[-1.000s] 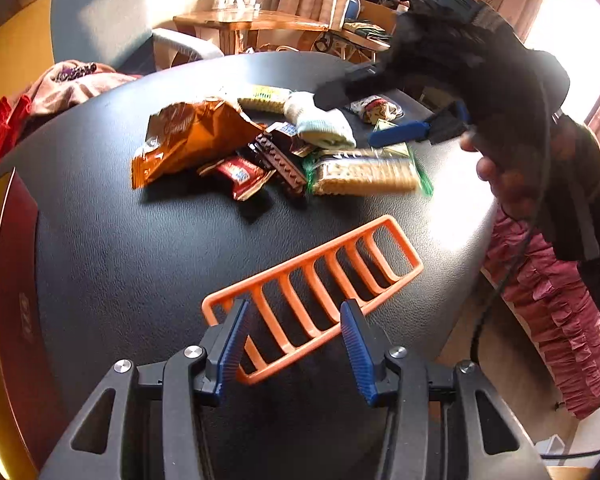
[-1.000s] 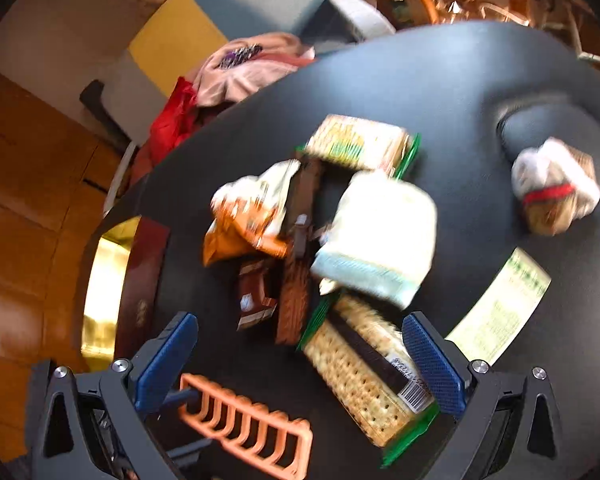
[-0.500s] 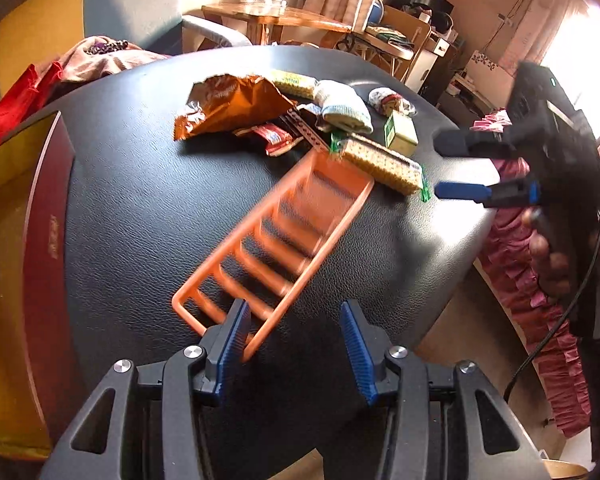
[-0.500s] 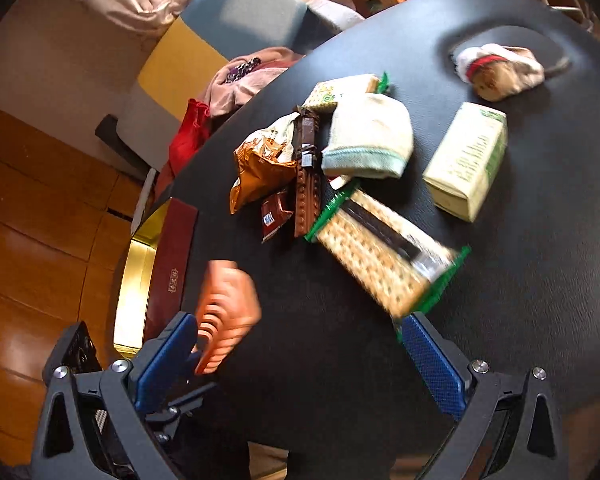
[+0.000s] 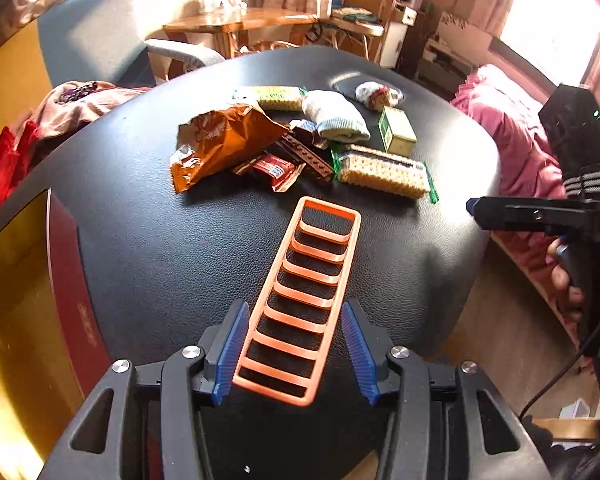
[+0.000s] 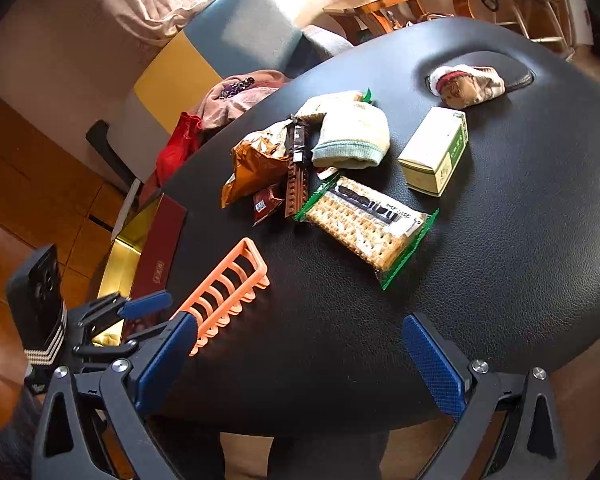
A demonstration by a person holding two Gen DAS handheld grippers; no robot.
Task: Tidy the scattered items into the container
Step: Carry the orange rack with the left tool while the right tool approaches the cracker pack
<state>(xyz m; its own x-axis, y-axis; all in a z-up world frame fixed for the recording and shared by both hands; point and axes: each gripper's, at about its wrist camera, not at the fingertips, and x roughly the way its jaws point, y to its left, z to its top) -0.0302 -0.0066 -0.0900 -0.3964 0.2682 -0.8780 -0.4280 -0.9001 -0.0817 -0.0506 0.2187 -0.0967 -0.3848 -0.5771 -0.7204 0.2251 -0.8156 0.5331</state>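
Between the spread, non-touching pads of the left gripper [image 5: 294,354] lay the near end of the orange slotted rack [image 5: 306,294]; closing squarely across its rails should have preceded lifting toward the red-and-gold box [image 5: 32,280] at left. Beyond, snack packets [image 5: 382,170] stayed scattered; the right gripper [image 6: 300,364] hung open, empty.

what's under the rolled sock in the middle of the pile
The sock lies over a cracker pack's end and a dark wrapper. Anything else beneath is covered.

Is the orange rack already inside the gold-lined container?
No, the orange rack lies on the black table, beside the container.
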